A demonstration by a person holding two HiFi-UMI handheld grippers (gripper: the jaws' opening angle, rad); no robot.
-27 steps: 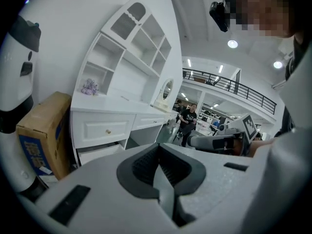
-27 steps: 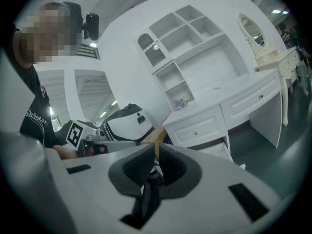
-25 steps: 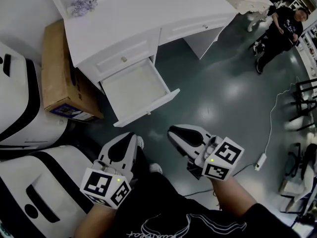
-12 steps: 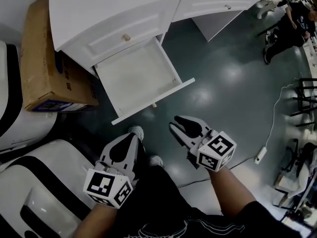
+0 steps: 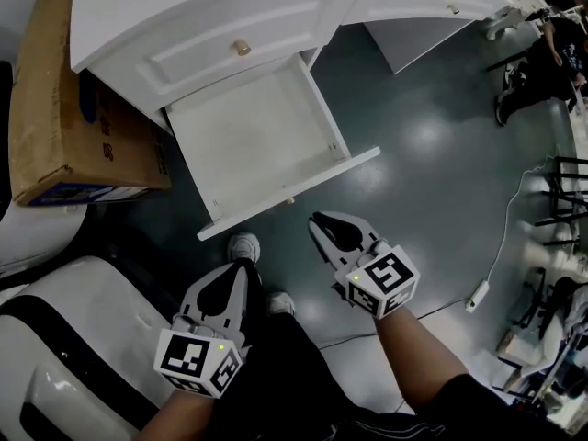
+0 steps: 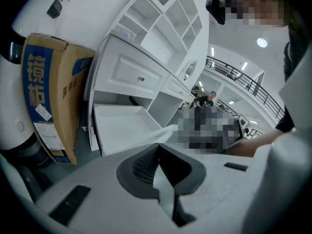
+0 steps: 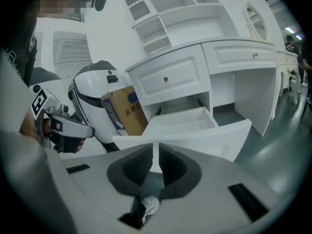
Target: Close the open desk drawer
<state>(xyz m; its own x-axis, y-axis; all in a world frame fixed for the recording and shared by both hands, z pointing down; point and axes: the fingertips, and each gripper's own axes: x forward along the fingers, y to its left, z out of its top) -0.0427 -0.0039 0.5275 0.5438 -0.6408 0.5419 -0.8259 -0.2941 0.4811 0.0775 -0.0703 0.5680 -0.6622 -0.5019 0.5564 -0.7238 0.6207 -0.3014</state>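
Note:
The white desk [image 5: 211,16] has its lower left drawer [image 5: 257,136] pulled out and empty, its front panel [image 5: 294,196] facing me. Both grippers hang in front of it, apart from it. My left gripper [image 5: 241,266] is shut with nothing held, below the drawer's left corner. The right gripper [image 5: 317,219] sits just short of the front panel; its jaws are closing, only a thin slit remains and nothing is between them. The drawer [image 6: 124,126] lies ahead of the left gripper [image 6: 158,145] in the left gripper view. In the right gripper view the drawer [image 7: 195,126] fills the space beyond the right gripper [image 7: 157,145].
A cardboard box [image 5: 50,108] leans against the desk's left side. A white and black machine [image 5: 73,338] stands at the lower left. My shoe [image 5: 243,246] is on the dark floor under the drawer. A person [image 5: 542,72] stands far right, near a power strip [image 5: 476,294].
Both grippers have sunk lower and come closer to the drawer, which now looks larger and nearer. The drawer itself has not moved.

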